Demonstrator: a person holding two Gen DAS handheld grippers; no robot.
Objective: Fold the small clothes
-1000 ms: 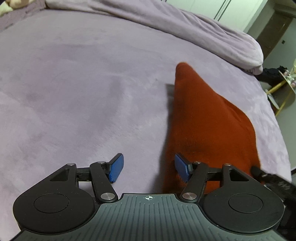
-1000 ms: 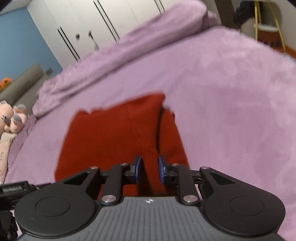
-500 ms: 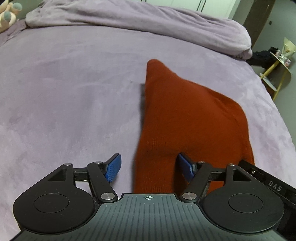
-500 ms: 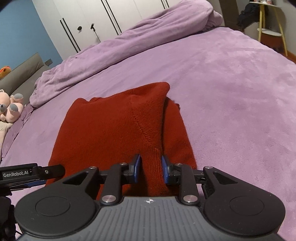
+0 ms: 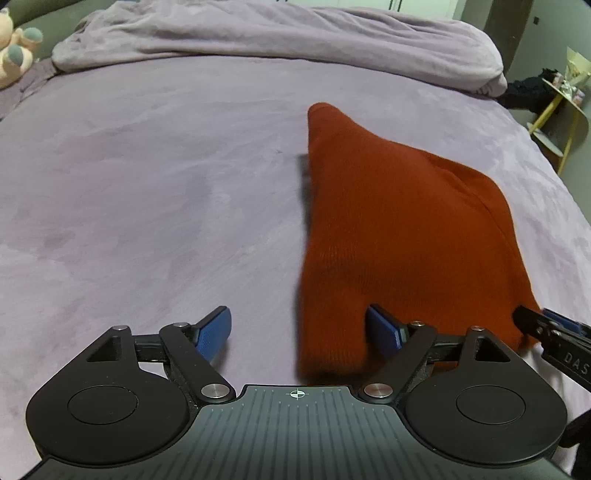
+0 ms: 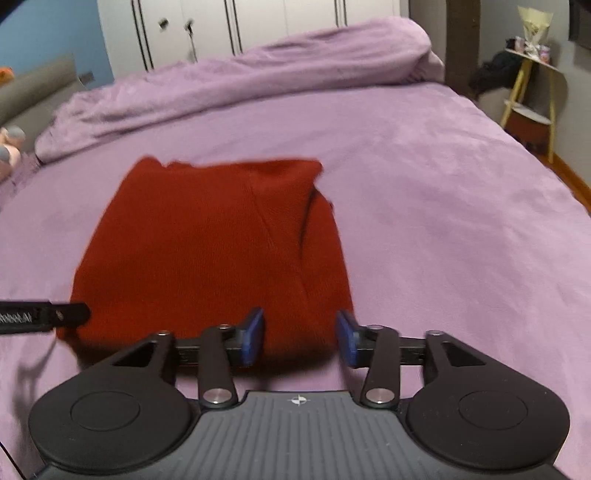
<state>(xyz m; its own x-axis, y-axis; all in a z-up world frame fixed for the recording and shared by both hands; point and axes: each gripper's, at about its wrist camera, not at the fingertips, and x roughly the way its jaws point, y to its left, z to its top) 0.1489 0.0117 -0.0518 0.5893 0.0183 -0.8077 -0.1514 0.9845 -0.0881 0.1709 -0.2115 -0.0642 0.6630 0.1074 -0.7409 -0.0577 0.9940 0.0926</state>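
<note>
Both pairs of blue-padded fingers stand spread, gripping nothing. Around them, a bunched purple duvet (image 6: 240, 85) lies along the bed's (image 6: 443, 221) far edge, white wardrobe doors (image 6: 229, 26) stand behind it, a plush toy (image 5: 16, 48) sits at the far left corner, and a yellow-legged stool (image 6: 532, 110) stands off the right side. Nothing lies between either gripper and the folded red knit garment (image 6: 210, 247), which rests flat on the bed's near half. The left gripper (image 5: 299, 332) straddles its near left corner, right pad against the cloth. The right gripper (image 6: 299, 339) frames its near right edge; whether it touches is unclear.
</note>
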